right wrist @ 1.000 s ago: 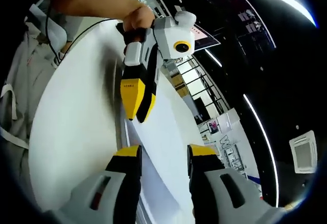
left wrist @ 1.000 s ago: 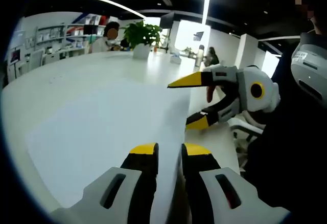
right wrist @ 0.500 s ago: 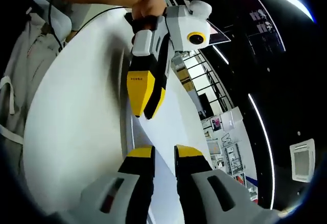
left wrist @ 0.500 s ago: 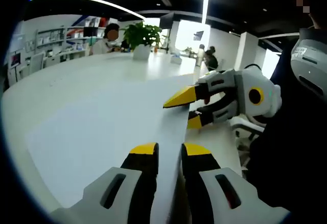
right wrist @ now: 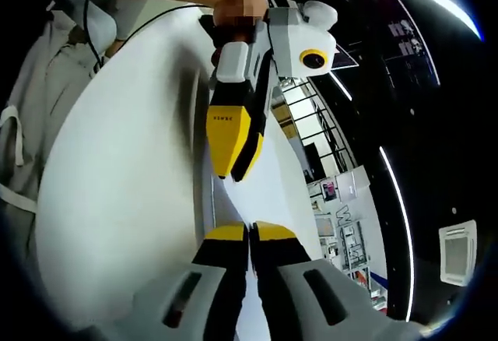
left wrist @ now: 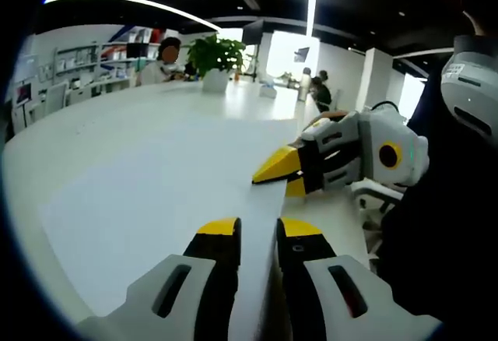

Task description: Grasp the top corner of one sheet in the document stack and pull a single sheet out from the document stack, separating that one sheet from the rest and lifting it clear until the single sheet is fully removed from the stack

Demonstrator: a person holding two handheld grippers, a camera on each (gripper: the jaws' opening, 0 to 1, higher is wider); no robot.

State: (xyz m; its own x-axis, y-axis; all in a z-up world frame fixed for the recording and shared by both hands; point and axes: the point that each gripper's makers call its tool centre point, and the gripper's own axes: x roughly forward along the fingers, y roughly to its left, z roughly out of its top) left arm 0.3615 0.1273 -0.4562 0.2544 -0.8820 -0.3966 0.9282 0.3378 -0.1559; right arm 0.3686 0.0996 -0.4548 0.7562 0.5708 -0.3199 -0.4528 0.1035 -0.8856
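Sheet (left wrist: 156, 201) of white paper is lying flat on the white worktop (left wrist: 117, 115), taking up the lower left and middle of the left gripper view, with its right edge running up toward the center. Can't tell if it's one sheet or a stack under there, it all blends together.

Left tongs (left wrist: 257, 228) come up from the bottom of that view, yellow tips a little apart, sitting right at the paper's right edge; I can't tell if they're actually touching it. Right tongs (left wrist: 282, 179) come in from the right of the frame, yellow tips together on the paper's far corner, just right of center.

In the right gripper view, the right tongs (right wrist: 249, 230) are at bottom center, pressed together with the thin paper edge (right wrist: 233, 193) running in between them, so they look clamped on it. Left tongs (right wrist: 233, 171) hang down from the upper middle, held by a hand (right wrist: 237, 2), tips narrowly apart, pointing at the paper.

Background of the left gripper view has a potted plant (left wrist: 216, 57) at upper center and shelves (left wrist: 70, 65) at upper left.
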